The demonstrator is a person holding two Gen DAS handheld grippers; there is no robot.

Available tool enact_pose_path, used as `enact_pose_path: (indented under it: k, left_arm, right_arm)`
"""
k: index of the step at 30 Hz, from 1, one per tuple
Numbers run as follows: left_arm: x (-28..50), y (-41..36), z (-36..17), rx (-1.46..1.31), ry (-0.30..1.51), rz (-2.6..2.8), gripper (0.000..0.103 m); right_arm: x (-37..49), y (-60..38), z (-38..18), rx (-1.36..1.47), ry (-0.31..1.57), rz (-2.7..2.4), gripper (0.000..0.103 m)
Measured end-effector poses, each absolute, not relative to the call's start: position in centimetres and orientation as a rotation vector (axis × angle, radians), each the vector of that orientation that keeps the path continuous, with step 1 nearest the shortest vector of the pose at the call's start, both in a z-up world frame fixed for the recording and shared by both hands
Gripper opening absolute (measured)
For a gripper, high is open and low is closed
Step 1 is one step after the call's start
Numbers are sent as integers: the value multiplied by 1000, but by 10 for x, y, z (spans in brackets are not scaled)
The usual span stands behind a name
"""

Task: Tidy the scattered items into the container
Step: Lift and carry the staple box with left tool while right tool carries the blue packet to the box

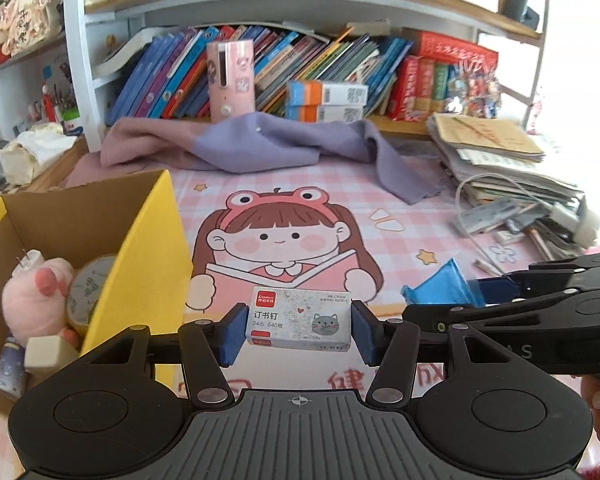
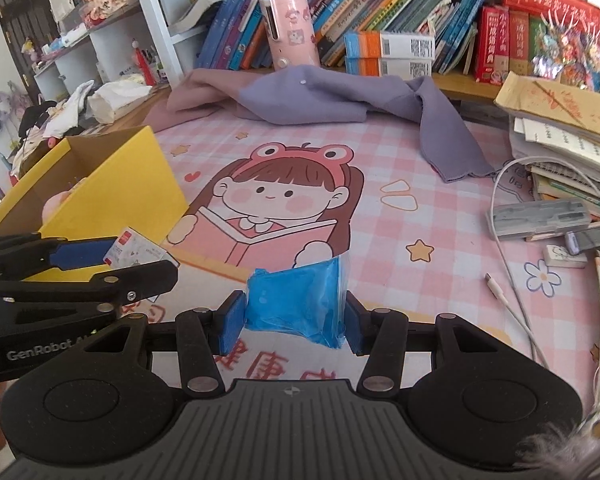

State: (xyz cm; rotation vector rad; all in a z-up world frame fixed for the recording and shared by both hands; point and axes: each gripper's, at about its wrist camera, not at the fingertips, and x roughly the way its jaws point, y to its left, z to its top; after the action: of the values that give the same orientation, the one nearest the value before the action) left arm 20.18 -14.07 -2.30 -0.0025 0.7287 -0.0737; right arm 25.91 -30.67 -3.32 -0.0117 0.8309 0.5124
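Left wrist view: the table (image 1: 400,200) is covered with a pink checkered mat showing a cartoon girl in a frog hat reading a book. The left gripper (image 1: 298,330) has its blue pads clamped on a staple box (image 1: 300,320) with a little cat on it, held up off the mat. To the left sits the yellow cardboard box (image 1: 140,248), open, with a pink plush toy (image 1: 36,292), a roll of tape (image 1: 86,292) and a few smaller bits inside. A purple cloth (image 1: 260,144) lies crumpled along the back of the table, with a pink cylinder (image 1: 231,78) standing behind it and a shelf of slanting books (image 1: 172,76). A stack of papers (image 1: 496,156) and a white cable are piled on the right.

Right wrist view: same mat, same messy bookshelf room. The right gripper (image 2: 294,320) is clamped on a crinkly blue packet (image 2: 296,300), also off the surface. The left gripper comes in from the left edge with the staple box, just beside the yellow box. A grey case (image 2: 540,218), an eraser (image 2: 562,256) and the cable's loose end lie on the right of the mat.
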Motion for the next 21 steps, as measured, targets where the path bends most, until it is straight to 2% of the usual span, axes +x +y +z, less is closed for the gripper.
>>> enact_pose_path:
  k: [21]
  left_arm:
    - [95,-71,0,16,649,-157,53]
  right_arm:
    - [147,-245,-5,-38,750,430,48]
